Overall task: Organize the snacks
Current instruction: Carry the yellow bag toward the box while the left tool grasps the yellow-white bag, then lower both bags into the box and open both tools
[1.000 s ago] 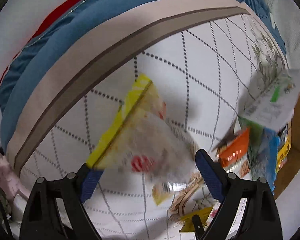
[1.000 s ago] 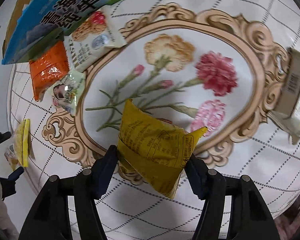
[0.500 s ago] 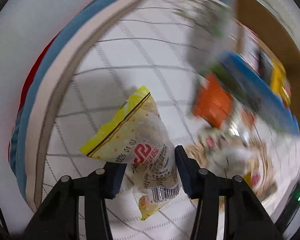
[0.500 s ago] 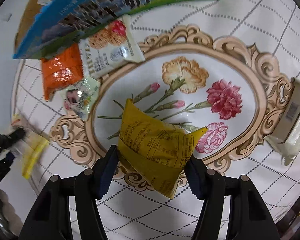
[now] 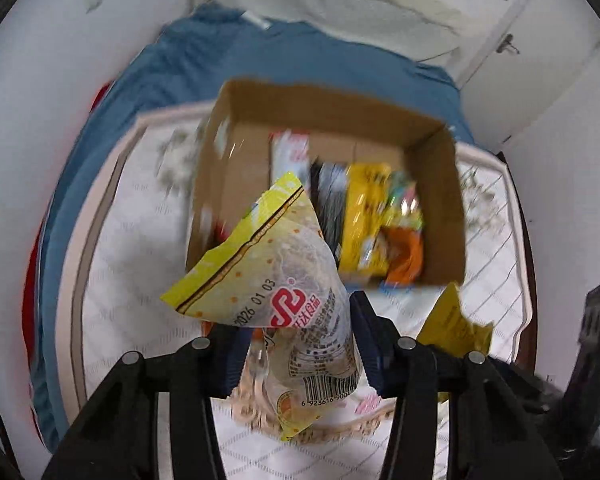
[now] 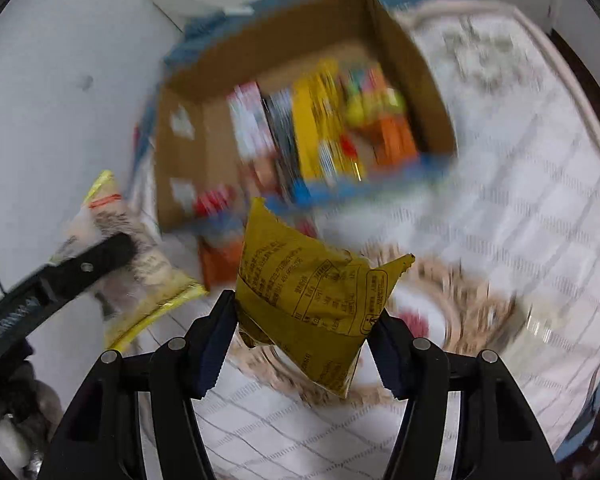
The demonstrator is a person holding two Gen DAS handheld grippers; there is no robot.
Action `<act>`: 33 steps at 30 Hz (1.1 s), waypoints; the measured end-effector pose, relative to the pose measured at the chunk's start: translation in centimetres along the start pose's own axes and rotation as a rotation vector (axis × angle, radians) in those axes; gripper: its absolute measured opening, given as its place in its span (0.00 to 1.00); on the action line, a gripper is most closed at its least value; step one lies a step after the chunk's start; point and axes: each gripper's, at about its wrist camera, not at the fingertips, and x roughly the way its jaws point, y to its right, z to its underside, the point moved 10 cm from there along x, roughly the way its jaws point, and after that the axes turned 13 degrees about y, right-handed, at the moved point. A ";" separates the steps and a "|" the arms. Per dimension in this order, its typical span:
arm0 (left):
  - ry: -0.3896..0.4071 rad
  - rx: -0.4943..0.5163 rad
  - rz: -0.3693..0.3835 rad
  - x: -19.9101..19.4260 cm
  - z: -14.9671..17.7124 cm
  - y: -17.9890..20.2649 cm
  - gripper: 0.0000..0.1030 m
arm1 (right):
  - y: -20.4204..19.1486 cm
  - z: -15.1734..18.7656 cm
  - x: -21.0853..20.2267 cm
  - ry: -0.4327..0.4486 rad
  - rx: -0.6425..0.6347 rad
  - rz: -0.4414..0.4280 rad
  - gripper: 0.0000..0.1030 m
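Left wrist view shows the left claw (image 5: 300,344) squeezed tight on a see-through snack bag (image 5: 284,276) with a yellow top, held up in the air. Its top corner reaches in front of the near-left part of a cardboard box (image 5: 440,184). The box stands open at the top, with its four walls up. Between the claw and the box there is bare white tablecloth (image 5: 132,280) with a crisscross pattern. The cloth's tan edge curves round the left side, with a blue blanket (image 5: 228,60) past it.

Right wrist view shows the right claw (image 6: 304,344) squeezed tight on a dark yellow packet (image 6: 312,284), also lifted off the cloth. The left claw and its bag show at the left edge here, close beside this packet but not touching it. In the left wrist view, a corner of the dark yellow packet pokes in on the right.

Inside the box are snacks packed side by side: a white and red pack (image 6: 248,120), a dark striped pack (image 6: 284,132), a big yellow pack (image 5: 364,216), and an orange pack (image 5: 404,252) near the front right corner. A blue thing (image 6: 364,188) lies along the box's front edge. It is too blurry to tell more.
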 end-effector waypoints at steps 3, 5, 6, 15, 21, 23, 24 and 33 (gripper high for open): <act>-0.004 0.026 0.000 1.7 -3.8 0.8 0.43 | -1.0 -6.0 -0.2 0.051 -0.038 -0.011 0.63; -0.017 0.036 -0.011 3.4 -5.9 0.3 0.43 | -1.5 -9.7 1.1 0.062 -0.060 -0.012 0.63; -0.029 0.036 -0.016 4.6 -6.7 0.3 0.43 | -1.6 -11.4 1.9 0.061 -0.078 -0.012 0.63; -0.143 0.065 -0.072 15.3 -9.7 -1.4 0.43 | -0.7 -20.9 12.5 -0.006 -0.246 0.060 0.63; -0.185 0.060 -0.090 18.6 -9.2 -2.5 0.44 | -0.9 -21.4 17.4 -0.057 -0.349 0.065 0.63; -0.192 0.065 -0.115 19.7 -9.0 -3.1 0.45 | -0.8 -21.4 18.7 -0.065 -0.372 0.075 0.63; -0.202 0.061 -0.126 20.0 -8.8 -3.3 0.47 | -0.8 -21.6 19.3 -0.070 -0.390 0.089 0.64; -0.184 0.048 -0.133 20.5 -8.8 -3.6 0.78 | 1.1 -22.0 21.1 -0.068 -0.399 0.207 0.97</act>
